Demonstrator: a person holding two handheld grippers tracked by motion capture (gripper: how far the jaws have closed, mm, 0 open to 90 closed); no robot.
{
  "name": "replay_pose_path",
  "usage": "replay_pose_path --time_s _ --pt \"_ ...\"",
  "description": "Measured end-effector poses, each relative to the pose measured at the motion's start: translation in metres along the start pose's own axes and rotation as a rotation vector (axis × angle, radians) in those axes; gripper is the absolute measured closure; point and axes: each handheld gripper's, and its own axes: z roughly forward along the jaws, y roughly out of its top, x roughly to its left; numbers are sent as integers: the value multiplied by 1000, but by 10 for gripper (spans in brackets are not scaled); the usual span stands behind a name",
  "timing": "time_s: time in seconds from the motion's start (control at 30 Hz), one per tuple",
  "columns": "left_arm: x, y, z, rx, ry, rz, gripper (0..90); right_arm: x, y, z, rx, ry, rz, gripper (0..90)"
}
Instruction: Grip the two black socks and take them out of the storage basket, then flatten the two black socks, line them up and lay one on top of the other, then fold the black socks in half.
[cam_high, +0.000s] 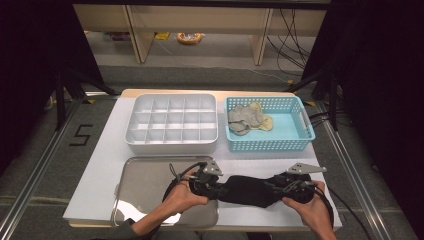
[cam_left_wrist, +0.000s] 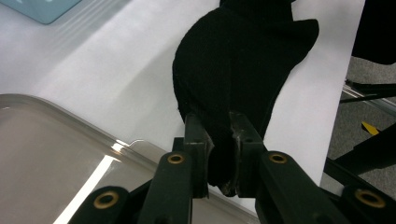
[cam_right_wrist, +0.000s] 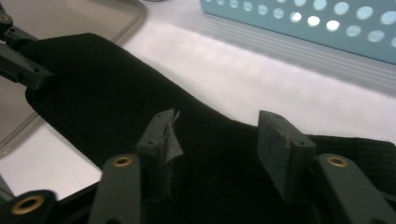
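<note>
- Left gripper (cam_high: 216, 186): held level, pointing right, jaws clamped on black sock (cam_high: 247, 190) end.
- Right gripper (cam_high: 280, 189): level, pointing left, jaws parted astride the sock's other end, not pressing.
- Sock: near edge of table, right of steel tray (cam_high: 145, 175).

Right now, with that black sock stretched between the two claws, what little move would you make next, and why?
Probably close the right gripper on the black sock: its jaws stand apart over the fabric, while the left gripper already pinches the other end.

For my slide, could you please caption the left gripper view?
Left gripper pinches a black knitted sock above the shiny metal tray.
</note>
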Motion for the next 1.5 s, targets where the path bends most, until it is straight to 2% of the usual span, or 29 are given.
replay_pose_path --time_s 0.03,0.1,0.27,0.3,0.33,0.37,0.43,0.47,0.53,0.57,0.6,0.63,0.7,0.77,0.8,0.83,0.87,0.97,1.0,1.1,1.13,1.17,1.2,1.27,1.3,1.37,1.4,1.43,1.5 --pt "0 0 -1 -4 -6 -5 791 -1 1 -1 9 2 -32 505" --pt "1 0 -3 -3 -7 -4 791 3 0 1 5 10 -24 533" --pt "2 -1 -8 -4 -14 -9 790 6 1 2 21 11 -54 585" --pt "2 -1 -9 -4 -15 -9 790 6 0 3 16 26 -61 596" --pt "1 -2 -11 7 -16 -30 790 6 1 3 22 33 -71 615" --pt "1 -2 -12 1 -17 -32 789 8 0 3 21 16 -71 627" --pt "2 -2 -14 4 -18 -39 789 11 -1 5 18 29 -51 657" --pt "1 -2 -15 3 -13 -58 789 10 0 4 25 17 -83 670" --pt "2 -1 -17 4 -17 -53 789 11 0 6 36 40 -80 675" --pt "2 -1 -17 -3 -9 -52 789 11 0 7 21 26 -100 675" --pt "3 -1 -17 -4 -21 -51 789 15 -1 6 40 27 -47 675" --pt "3 -1 -18 -3 -19 -42 789 14 -1 7 37 28 -65 675" --pt "3 -1 -18 -5 -19 -34 789 14 -1 9 33 42 -69 674" --pt "2 -1 -18 -1 -22 -46 789 14 -1 9 37 51 -65 668" --pt "2 -2 -18 -1 -23 -55 789 12 -1 10 22 45 -96 664" --pt "2 -2 -18 0 -23 -55 789 14 0 9 37 48 -78 665" --pt "2 -2 -18 2 -23 -52 789 15 -1 9 28 31 -85 664" --pt "4 0 -20 -7 -23 -24 790 18 0 9 30 36 -90 669" --pt "4 1 -22 -11 -20 -20 790 21 0 9 42 48 -63 670" --pt "4 2 -24 -21 -24 -8 791 22 0 12 43 52 -96 674" --pt "4 3 -25 -19 -19 -4 791 24 0 13 49 54 -87 674" --pt "5 4 -26 -23 -27 -3 791 23 0 14 41 54 -110 674" --pt "4 4 -27 -25 -23 -17 791 26 0 14 46 51 -82 675" --pt "4 5 -29 -32 -27 -2 791 24 0 15 44 56 -110 677" --pt "4 5 -30 -33 -23 -7 791 27 0 14 56 63 -82 681" --pt "3 5 -32 -32 -22 -12 791 26 1 15 36 52 -128 697" --pt "3 5 -32 -30 -22 -11 792 29 1 15 44 69 -98 709" --pt "4 5 -32 -28 -26 -5 792 28 1 16 45 62 -120 725" --pt "4 6 -33 -37 -37 -2 793 31 1 18 45 68 -128 754"
